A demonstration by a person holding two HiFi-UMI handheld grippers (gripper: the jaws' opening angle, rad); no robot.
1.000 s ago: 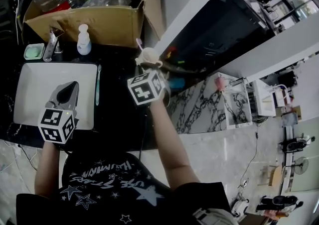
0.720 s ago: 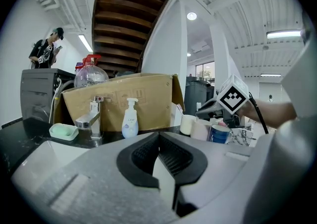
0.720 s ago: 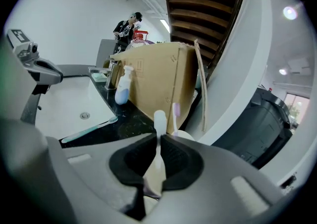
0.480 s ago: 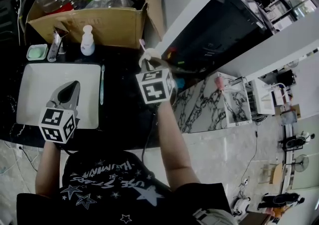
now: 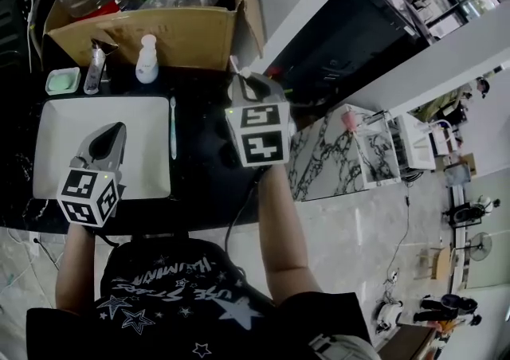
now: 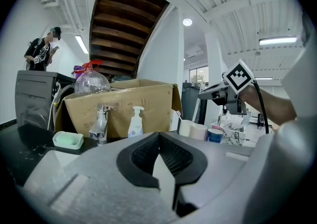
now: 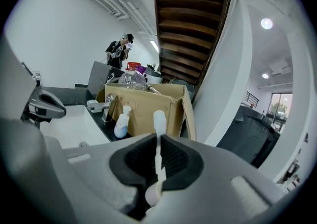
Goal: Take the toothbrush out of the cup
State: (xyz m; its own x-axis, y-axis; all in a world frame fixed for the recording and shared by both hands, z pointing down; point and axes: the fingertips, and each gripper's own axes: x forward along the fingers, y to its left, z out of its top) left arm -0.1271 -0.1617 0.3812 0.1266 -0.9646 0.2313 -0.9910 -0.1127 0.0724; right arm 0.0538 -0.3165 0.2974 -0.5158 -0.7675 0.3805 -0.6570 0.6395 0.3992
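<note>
A: Right gripper [image 7: 158, 139]?
B: Clenched on the toothbrush [image 7: 158, 119] — upright, frame centre, before the cardboard box [image 7: 141, 106].
A: Left gripper [image 6: 158, 136]?
B: Jaws together, empty — head view's left, over the white basin [image 5: 64, 123].

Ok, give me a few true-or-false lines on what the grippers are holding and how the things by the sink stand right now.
1. The right gripper is shut on a white toothbrush. True.
2. The left gripper holds a toothbrush too. False: nothing is between its jaws.
3. The pump bottle stands upright in front of the cardboard box. True.
4. The green soap dish sits to the right of the tap. False: it sits to the tap's left.
5. The cardboard box is empty. False: a clear bottle sticks out of it.
</note>
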